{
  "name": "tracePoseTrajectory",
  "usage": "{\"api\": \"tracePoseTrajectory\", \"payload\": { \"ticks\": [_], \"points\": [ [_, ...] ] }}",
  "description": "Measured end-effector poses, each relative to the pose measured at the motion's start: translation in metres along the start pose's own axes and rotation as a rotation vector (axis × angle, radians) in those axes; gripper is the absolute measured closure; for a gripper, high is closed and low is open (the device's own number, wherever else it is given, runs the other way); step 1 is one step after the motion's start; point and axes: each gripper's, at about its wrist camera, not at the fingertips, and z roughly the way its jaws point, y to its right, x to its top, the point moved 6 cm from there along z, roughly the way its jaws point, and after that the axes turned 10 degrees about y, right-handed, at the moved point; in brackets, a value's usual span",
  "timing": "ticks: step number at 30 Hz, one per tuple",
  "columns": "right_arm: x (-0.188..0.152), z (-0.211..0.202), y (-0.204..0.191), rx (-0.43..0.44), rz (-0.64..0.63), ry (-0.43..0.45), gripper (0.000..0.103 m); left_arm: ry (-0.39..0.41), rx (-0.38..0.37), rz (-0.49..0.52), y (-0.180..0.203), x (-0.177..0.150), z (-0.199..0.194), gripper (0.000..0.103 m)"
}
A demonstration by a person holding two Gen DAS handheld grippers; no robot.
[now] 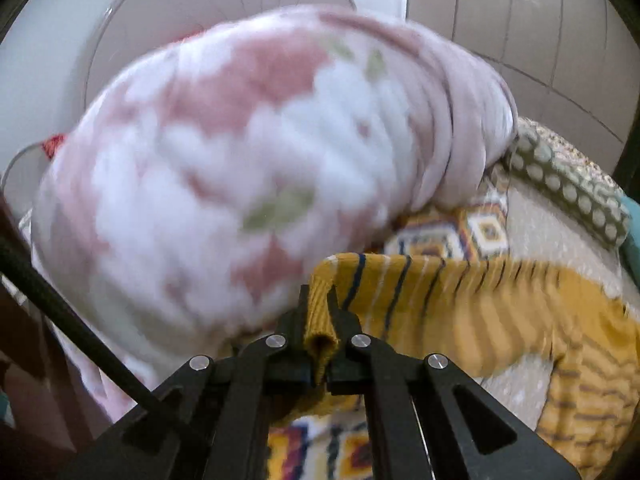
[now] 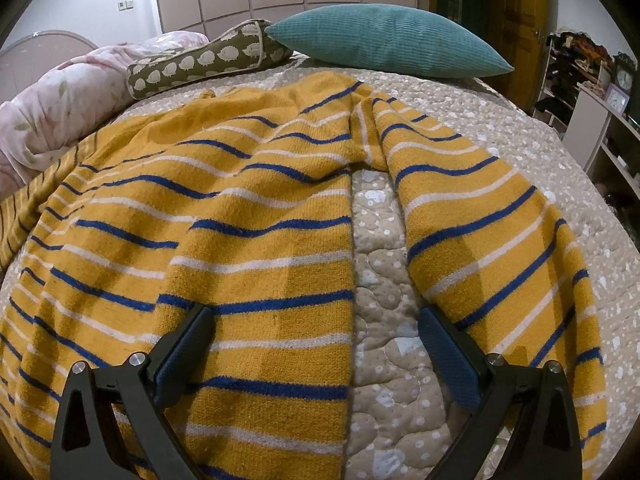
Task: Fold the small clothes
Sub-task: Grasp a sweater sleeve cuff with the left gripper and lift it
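On the far left, the left gripper (image 1: 319, 320) has its fingers clenched on a narrow ribbed end of the yellow striped sweater (image 2: 224, 240), probably a cuff or a hem corner, and the cloth rises a little from the bed there; this view is blurred, so I cannot say which part it is exactly. The sweater lies spread on the quilted bed cover (image 2: 384, 360), with its two front or leg-like panels apart so that a strip of the cover shows between them. To the right, the right gripper (image 2: 316, 344) has its fingers wide apart and grasps nothing; it hangs over the near edge of the garment. I judge the knit to be soft, light and a bit stretchy, not slippery, so it will sag and wrinkle when it is lifted; good places to take hold are the thick edges, the hem and the cuffs, with one gripper at each end. The cover is padded and gives some friction. Behind the sweater there are a pink floral blanket (image 1: 240, 152) at the left, a dotted bolster (image 2: 208, 60) and a teal pillow (image 2: 384, 40), then padded wall panels, and shelves (image 2: 600, 120) at the right.
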Motion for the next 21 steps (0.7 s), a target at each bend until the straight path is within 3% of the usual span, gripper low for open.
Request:
{"api": "tracePoseTrajectory", "payload": {
  "ticks": [3, 9, 17, 21],
  "points": [
    [0.000, 0.000, 0.000, 0.000, 0.001, -0.002, 0.000, 0.016, -0.036, 0.018, 0.018, 0.012, -0.008, 0.100],
    [0.000, 0.000, -0.001, 0.007, 0.008, -0.003, 0.000, -0.017, -0.254, 0.064, 0.107, 0.005, -0.040, 0.100],
    [0.000, -0.003, 0.003, 0.051, 0.047, 0.016, 0.000, -0.130, -0.571, 0.200, 0.310, -0.041, -0.094, 0.100],
    [0.001, -0.006, 0.006, 0.089, 0.083, 0.030, 0.000, -0.198, -0.807, 0.278, 0.427, -0.082, -0.136, 0.099]
  ]
}}
